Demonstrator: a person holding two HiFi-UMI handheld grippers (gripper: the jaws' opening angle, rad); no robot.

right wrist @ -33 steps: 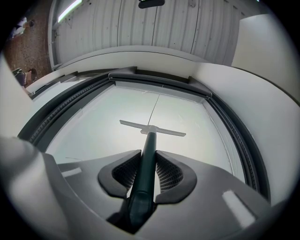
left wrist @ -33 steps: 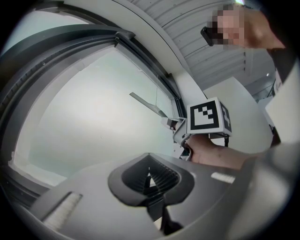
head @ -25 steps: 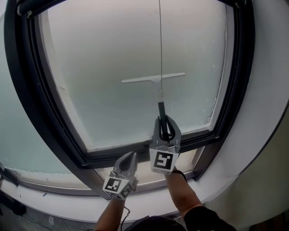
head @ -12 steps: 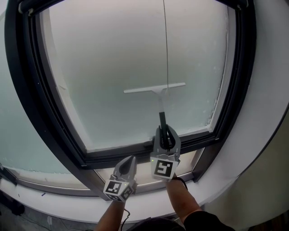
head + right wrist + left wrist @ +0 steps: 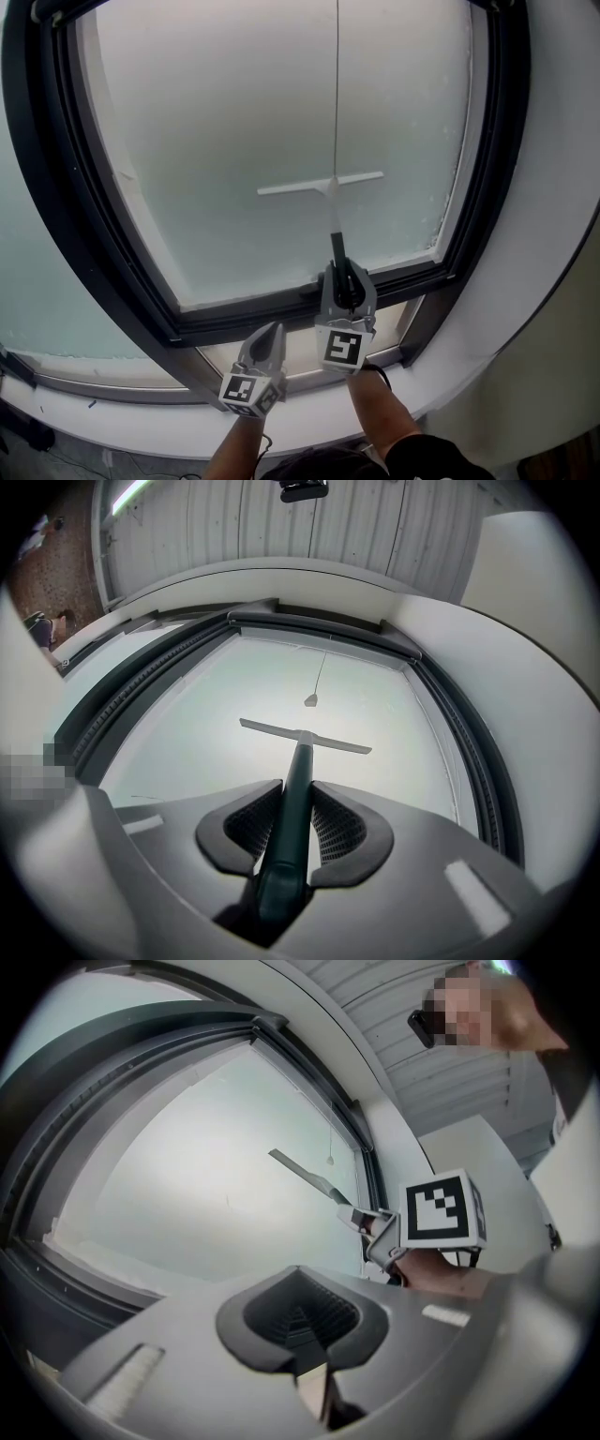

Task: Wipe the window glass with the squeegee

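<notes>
A single large pane of frosted window glass (image 5: 234, 141) fills the head view, ringed by one dark frame (image 5: 244, 322) set in a white wall (image 5: 525, 281). A narrower frosted pane (image 5: 37, 281) shows beyond the frame at the left.

One squeegee (image 5: 332, 202) lies against the glass in the pane's lower right part. Its pale blade runs crosswise, nearly level, with the right tip slightly higher. Its long axis, the neck and dark handle, runs straight down from the blade's middle toward the bottom rail, so the blade end points up the pane. One thin cord (image 5: 337, 84) hangs down the glass, and its line meets the blade near the middle.

Broad bare glass lies open above the blade and to its left. The blade's right tip is near the right-hand frame but apart from it, and a band of glass separates the blade from the bottom rail.

Two grippers are in view. The right gripper (image 5: 343, 274) is over the bottom rail, its jaws closed tight on the squeegee's dark handle, which passes up between the pads. The left gripper (image 5: 274, 328) sits lower and just to the left, off the glass, its jaws pressed together with nothing between them.
</notes>
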